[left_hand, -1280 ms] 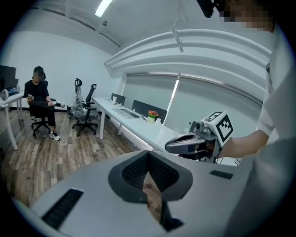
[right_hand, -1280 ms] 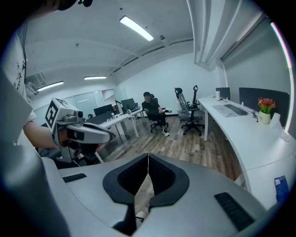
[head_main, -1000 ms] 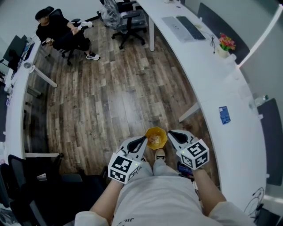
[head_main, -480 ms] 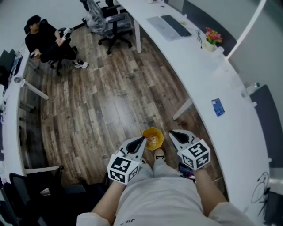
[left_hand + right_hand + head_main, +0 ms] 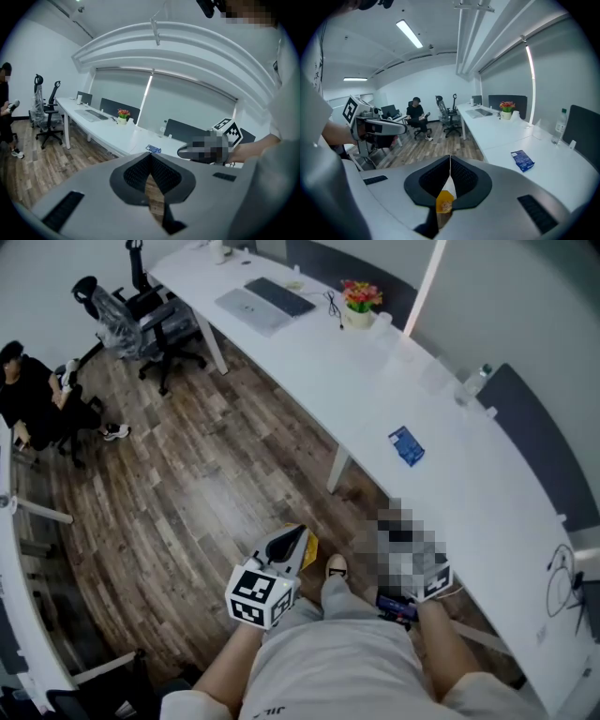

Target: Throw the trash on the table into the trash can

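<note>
A blue snack packet (image 5: 406, 445) lies on the long white curved table (image 5: 469, 484); it also shows in the left gripper view (image 5: 153, 149) and the right gripper view (image 5: 521, 160). The yellow trash can (image 5: 309, 545) stands on the wood floor by my feet, mostly hidden behind my left gripper (image 5: 298, 538). That gripper (image 5: 151, 155) is shut with nothing in it. My right gripper (image 5: 450, 160) is shut and empty too; the yellow can (image 5: 444, 201) shows below its jaws. In the head view a mosaic patch covers it. Both grippers hang over the floor, short of the table.
A laptop (image 5: 262, 301), a flower pot (image 5: 359, 304) and a bottle (image 5: 476, 381) stand further along the table. Office chairs (image 5: 141, 320) are at the far end. A person (image 5: 28, 399) sits at the left by another desk. A table leg (image 5: 337, 470) stands ahead.
The view and both grippers have swung to the right, toward the table with the blue packet. The yellow can has slipped behind the left gripper. Both grippers stay shut.
</note>
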Tool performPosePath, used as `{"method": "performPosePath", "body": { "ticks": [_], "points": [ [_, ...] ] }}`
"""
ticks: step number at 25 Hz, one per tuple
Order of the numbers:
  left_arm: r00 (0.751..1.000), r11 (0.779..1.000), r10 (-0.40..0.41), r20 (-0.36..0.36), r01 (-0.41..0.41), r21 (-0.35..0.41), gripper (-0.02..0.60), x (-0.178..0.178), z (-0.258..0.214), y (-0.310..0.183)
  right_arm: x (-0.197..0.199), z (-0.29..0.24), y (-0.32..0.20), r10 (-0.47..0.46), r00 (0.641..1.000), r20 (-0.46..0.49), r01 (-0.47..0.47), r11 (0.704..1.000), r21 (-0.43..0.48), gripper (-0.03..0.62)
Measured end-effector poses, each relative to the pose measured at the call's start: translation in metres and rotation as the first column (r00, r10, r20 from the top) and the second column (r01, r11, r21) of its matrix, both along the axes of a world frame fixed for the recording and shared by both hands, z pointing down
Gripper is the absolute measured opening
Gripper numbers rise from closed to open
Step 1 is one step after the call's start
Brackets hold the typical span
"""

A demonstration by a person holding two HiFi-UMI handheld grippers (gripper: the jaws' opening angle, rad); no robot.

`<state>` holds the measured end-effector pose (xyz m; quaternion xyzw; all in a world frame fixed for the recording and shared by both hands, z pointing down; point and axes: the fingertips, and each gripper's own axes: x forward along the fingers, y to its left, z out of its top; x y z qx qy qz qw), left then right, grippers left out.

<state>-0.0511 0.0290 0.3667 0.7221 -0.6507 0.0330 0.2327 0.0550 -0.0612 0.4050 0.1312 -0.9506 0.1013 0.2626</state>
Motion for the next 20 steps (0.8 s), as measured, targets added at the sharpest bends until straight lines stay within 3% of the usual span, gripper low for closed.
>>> {"method": "performPosePath", "body": {
  "ticks": [9, 20],
  "points": [
    [0.992, 0.991, 0.129, 0.006, -0.129, -0.024, 0.002, 0.037, 0.004, -0.066, 0.046, -0.002, -0.069, 0.123, 0.992, 0.006, -0.123, 0.992, 0.024, 0.034],
    [0.986, 0.985, 0.169, 0.003, -0.168, -0.031, 0.002, 0.055, 0.013, -0.141, 0.067, 0.028, -0.165, 0.166, 0.986, -0.031, -0.165, 0.986, 0.027, 0.034]
  ]
}}
